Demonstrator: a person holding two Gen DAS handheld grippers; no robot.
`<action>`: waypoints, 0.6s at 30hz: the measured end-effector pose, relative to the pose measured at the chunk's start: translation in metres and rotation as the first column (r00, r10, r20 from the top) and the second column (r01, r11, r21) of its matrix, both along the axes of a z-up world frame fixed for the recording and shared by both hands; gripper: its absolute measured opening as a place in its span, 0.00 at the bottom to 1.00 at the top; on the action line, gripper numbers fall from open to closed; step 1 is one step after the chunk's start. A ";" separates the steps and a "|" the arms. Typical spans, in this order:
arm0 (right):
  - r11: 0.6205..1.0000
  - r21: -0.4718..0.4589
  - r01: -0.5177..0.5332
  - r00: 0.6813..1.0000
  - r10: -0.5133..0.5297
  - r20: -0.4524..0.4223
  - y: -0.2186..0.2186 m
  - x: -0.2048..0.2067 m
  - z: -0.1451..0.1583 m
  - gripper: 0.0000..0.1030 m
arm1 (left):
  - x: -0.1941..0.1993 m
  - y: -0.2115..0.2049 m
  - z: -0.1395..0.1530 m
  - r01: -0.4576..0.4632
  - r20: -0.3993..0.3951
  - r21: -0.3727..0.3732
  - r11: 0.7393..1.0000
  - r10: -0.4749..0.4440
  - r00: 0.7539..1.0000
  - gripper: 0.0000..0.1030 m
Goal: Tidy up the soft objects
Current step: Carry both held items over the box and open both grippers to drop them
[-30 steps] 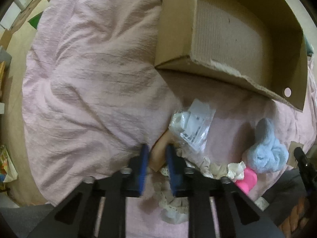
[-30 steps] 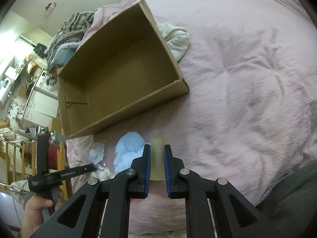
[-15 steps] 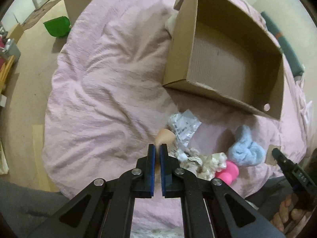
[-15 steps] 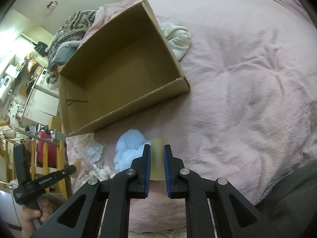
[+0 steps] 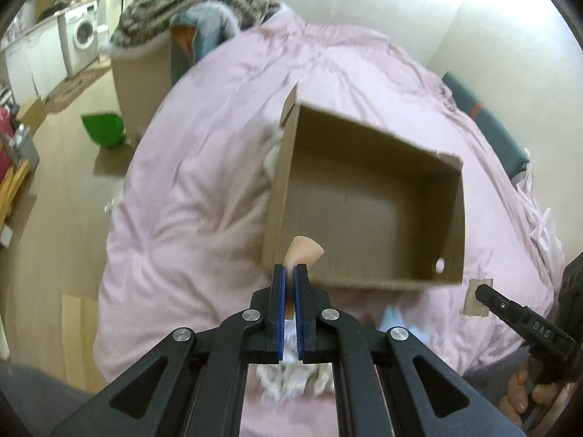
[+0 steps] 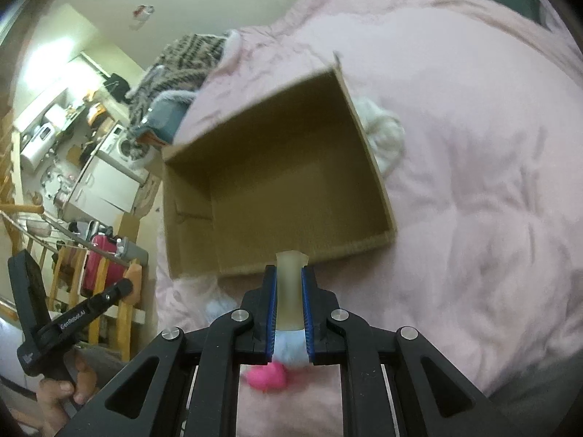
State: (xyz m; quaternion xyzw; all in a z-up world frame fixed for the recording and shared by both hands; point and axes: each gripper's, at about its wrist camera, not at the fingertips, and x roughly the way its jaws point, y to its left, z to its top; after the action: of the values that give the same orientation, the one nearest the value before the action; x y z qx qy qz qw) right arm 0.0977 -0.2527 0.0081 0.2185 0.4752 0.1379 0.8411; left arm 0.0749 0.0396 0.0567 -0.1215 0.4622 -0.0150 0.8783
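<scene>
An open cardboard box (image 5: 364,196) (image 6: 277,189) lies on a pink duvet (image 5: 204,196) (image 6: 473,182). My left gripper (image 5: 288,273) is shut on a peach-coloured soft piece (image 5: 304,249), held up in front of the box's near wall. My right gripper (image 6: 289,273) is shut on a pale yellowish soft block (image 6: 289,287), also lifted near the box's front edge. Below the right fingers lie a light blue fluffy item (image 6: 291,349) and a pink soft toy (image 6: 267,377). White lacy fabric (image 5: 288,378) shows blurred under the left gripper.
A white fluffy item (image 6: 386,134) lies beside the box's right wall. A striped knit blanket (image 5: 204,0) is piled at the bed's far end. A green bin (image 5: 104,129) stands on the floor at left, beyond it a washing machine (image 5: 82,36). The other gripper and a hand (image 5: 539,386) show at the right edge.
Both grippers have risen off the duvet with their soft pieces, the left one much more. The left jaws pinched the peach piece tighter. The box now sits lower in both views.
</scene>
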 end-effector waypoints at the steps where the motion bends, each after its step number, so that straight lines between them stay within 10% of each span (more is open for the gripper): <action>1: 1.000 -0.005 -0.004 1.000 0.004 0.019 0.000 0.006 0.004 0.14 | 0.007 -0.004 0.004 0.001 0.029 0.010 1.000 -0.001 1.000 0.05; 18: 0.994 -0.112 0.003 0.998 0.004 0.064 0.007 0.061 -0.026 0.14 | 0.066 -0.055 -0.043 0.106 0.117 0.119 0.987 -0.120 0.986 0.05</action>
State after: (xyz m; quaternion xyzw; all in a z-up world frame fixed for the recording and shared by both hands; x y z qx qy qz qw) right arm 0.1586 -0.2461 -0.0178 0.1664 0.4552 0.1183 0.8666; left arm 0.1404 -0.0152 0.0133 -0.0442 0.4130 -0.0463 0.9085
